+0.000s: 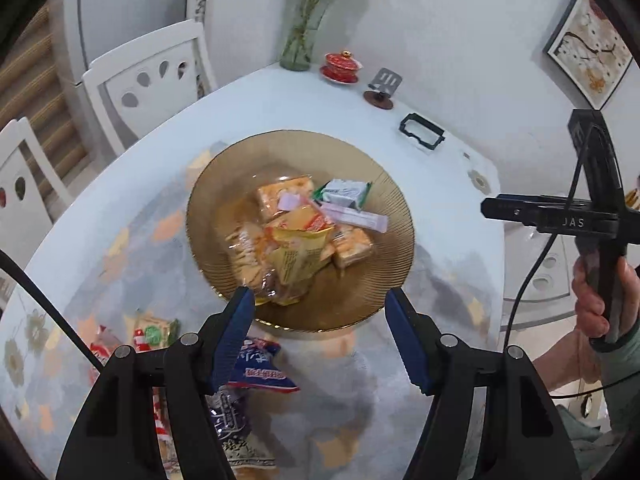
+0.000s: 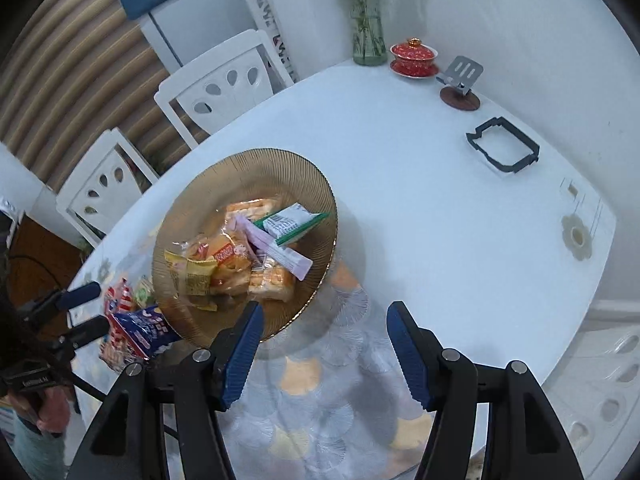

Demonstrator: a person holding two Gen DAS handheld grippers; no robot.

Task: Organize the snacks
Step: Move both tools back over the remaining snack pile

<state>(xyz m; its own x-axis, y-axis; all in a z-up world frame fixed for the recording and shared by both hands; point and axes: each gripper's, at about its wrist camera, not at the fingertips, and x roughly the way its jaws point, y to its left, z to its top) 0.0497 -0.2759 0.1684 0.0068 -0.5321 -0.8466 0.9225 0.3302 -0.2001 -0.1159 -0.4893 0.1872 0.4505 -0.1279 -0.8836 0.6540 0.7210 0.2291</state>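
Left gripper (image 1: 320, 300) and right gripper (image 2: 324, 314) are held with jaws spread, nothing gripped or touched. The snack-filled amber plate (image 1: 394, 264) is seen just beyond both; a blue packet (image 1: 262, 368) lies on the bench (image 1: 448, 184) beside the left jaw.

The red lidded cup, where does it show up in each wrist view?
Left wrist view: red cup sits top centre, at the table's far edge, right of the vase.
Right wrist view: red cup sits upper right of centre, again just right of the vase.
Shared landmark: the amber plate of snacks.
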